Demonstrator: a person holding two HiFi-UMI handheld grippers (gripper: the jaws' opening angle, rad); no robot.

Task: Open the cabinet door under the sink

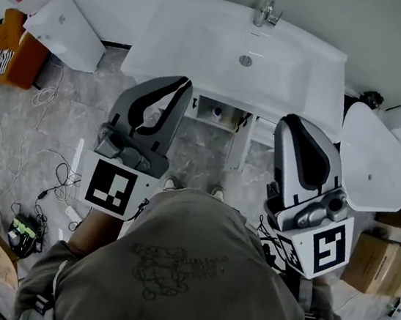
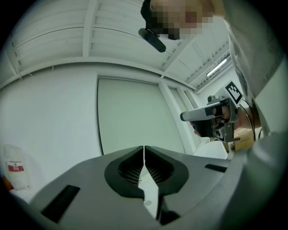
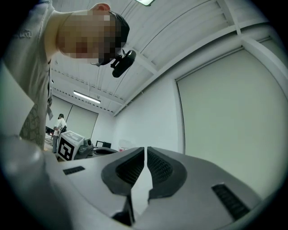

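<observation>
Left gripper [image 1: 184,84] jaws pressed together, empty | right gripper [image 1: 290,121] jaws together, empty | both near sink [image 1: 203,38] front

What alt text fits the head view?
Seen from above, a person stands facing a white sink, holding the left gripper and right gripper, both shut and empty, pointing toward it. Loose cables lie on the floor at left.

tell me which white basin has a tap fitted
The wide rectangular sink at top centre: a chrome tap stands at its back edge. The oval basin at right has none.
</observation>
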